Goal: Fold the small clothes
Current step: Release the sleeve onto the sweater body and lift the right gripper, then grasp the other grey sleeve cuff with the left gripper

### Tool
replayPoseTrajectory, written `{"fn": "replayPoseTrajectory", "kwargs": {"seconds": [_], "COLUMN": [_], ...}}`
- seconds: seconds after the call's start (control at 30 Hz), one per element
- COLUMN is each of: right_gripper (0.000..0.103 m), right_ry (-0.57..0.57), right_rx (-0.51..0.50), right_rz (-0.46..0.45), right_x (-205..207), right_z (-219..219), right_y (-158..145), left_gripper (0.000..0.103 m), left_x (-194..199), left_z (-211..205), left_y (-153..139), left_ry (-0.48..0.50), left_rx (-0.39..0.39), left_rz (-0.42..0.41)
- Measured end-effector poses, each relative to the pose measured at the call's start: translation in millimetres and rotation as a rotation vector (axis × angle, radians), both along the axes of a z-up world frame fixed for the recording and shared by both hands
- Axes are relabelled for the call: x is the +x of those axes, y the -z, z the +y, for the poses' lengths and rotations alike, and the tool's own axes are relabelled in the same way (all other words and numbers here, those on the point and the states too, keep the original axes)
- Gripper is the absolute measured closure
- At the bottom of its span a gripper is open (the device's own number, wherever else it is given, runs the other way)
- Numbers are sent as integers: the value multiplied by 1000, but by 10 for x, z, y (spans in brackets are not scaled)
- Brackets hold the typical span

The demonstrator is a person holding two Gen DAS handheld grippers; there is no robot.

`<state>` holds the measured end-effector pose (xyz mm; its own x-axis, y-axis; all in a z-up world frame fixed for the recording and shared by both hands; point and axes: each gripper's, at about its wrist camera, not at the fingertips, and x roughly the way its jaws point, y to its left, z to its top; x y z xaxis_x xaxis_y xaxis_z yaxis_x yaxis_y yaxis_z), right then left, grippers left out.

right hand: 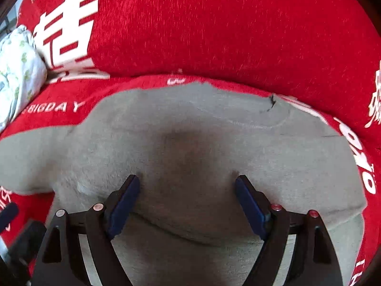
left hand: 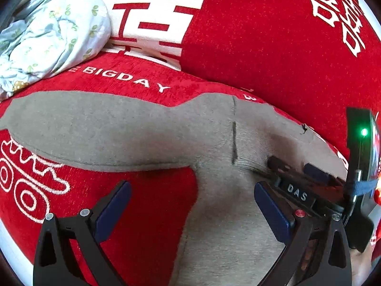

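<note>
A small grey long-sleeved top [left hand: 107,131] lies spread flat on a red cover [left hand: 262,35]. One sleeve runs out to the left in the left wrist view. My left gripper [left hand: 192,186] is open and hovers over the spot where that sleeve meets the body, with nothing pinched. My right gripper [left hand: 290,166] shows at the right of that view, tips down on the grey cloth. In the right wrist view the right gripper [right hand: 187,178] is open, its blue pads [right hand: 126,202] wide apart and their tips resting on the top [right hand: 190,119] below its neckline [right hand: 273,109].
A crumpled white floral cloth bundle [left hand: 54,28] sits at the far left on the red cover [right hand: 214,23], also seen as the bundle [right hand: 19,66] in the right wrist view. White characters and lettering are printed on the cover. A raised red cushion rises behind the top.
</note>
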<state>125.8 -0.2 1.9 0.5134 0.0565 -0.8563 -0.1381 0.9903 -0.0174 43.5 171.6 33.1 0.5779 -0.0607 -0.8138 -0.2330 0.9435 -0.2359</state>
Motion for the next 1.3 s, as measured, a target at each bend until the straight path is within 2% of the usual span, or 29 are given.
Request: {"fn": "replayPoseTrajectory", "kwargs": {"seconds": [0.23, 0.37, 0.47, 0.57, 0.73, 0.83, 0.9, 1.0, 1.1, 1.13, 1.17, 1.2, 1.23, 1.27, 1.3], "right_gripper": [16, 15, 15, 14, 13, 13, 13, 13, 13, 13, 13, 13, 13, 12, 10], "right_ry": [15, 12, 14, 15, 14, 14, 14, 14, 13, 13, 13, 14, 13, 12, 8], "right_rx": [82, 45, 54, 43, 37, 41, 40, 41, 43, 44, 44, 46, 51, 60, 81], "right_rz": [-67, -71, -71, -73, -72, -72, -73, -72, -72, -72, -70, -69, -66, -61, -53], "right_x": [-180, -172, -157, -172, -157, -156, -156, -157, -160, -159, -157, -156, -151, -145, -136], "right_z": [-196, -146, -166, -176, -169, -171, -170, -167, -163, -162, -161, -158, -160, -169, -189], "right_y": [33, 43, 47, 34, 37, 37, 36, 37, 41, 43, 44, 46, 46, 45, 41], "left_gripper": [0, 0, 0, 0, 0, 0, 0, 0, 1, 6, 27, 57, 74, 91, 91], "left_x": [12, 8, -50, -150, -314, -358, -310, -114, 132, 174, 196, 223, 240, 247, 244], "left_z": [189, 344, 516, 838, 1668, 2064, 2280, 2462, 2549, 2568, 2575, 2573, 2594, 2648, 2702], "left_y": [57, 124, 158, 144, 252, 277, 302, 329, 366, 361, 334, 293, 273, 265, 267], "left_ry": [-61, -116, -173, -265, -488, -582, -610, -648, -599, -587, -589, -571, -547, -511, -510], "left_rx": [-2, 19, 58, 91, 33, 56, 44, 78, 132, 131, 149, 149, 118, 39, -2], "left_rz": [17, 33, 43, 50, 102, 112, 118, 143, 150, 136, 119, 104, 93, 83, 84]}}
